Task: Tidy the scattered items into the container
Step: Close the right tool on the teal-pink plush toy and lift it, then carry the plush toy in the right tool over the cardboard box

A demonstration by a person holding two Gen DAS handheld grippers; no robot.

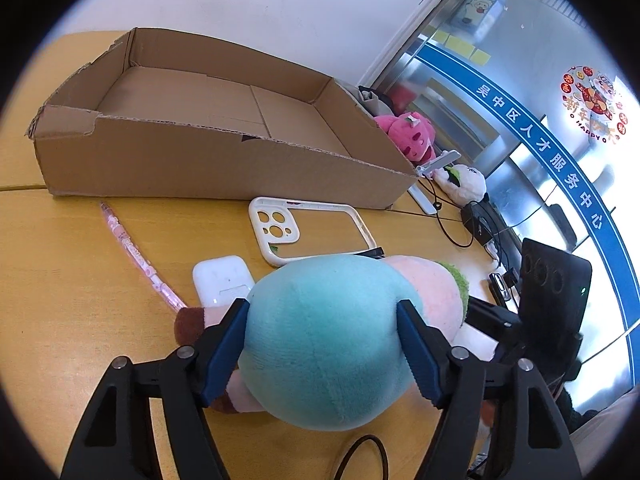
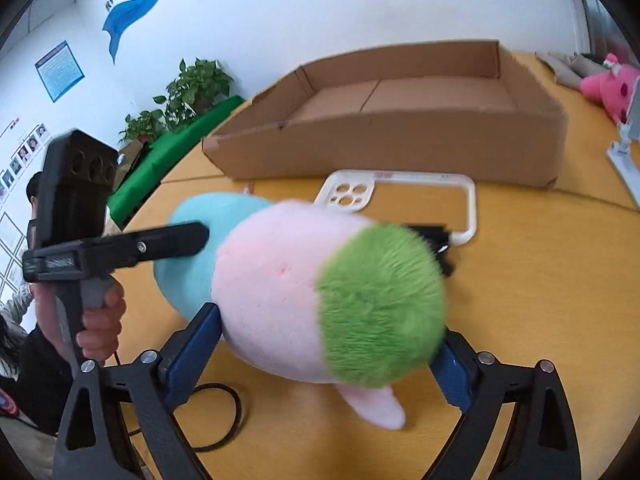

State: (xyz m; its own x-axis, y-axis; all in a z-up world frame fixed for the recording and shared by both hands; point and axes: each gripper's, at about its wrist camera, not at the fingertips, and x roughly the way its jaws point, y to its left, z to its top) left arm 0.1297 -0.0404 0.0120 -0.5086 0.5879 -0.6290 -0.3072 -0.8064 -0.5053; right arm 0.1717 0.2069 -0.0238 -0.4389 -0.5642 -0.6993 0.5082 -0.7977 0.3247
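A plush toy with a teal body (image 1: 324,344), pink head and green tuft (image 2: 380,304) is held between both grippers just above the wooden table. My left gripper (image 1: 324,340) is shut on its teal end. My right gripper (image 2: 332,340) is shut on its pink end. The left gripper also shows in the right wrist view (image 2: 172,240). An empty open cardboard box (image 1: 224,160) stands behind; it also shows in the right wrist view (image 2: 400,136). A white phone case (image 1: 308,228), a white earbud case (image 1: 220,284) and a pink pen (image 1: 136,256) lie on the table before the box.
Pink (image 1: 412,136) and white (image 1: 464,184) plush toys, a white stand (image 2: 624,160) and cables lie right of the box. A black cable loop (image 2: 216,420) lies near me. A glass wall is at the right, potted plants (image 2: 192,92) at the left.
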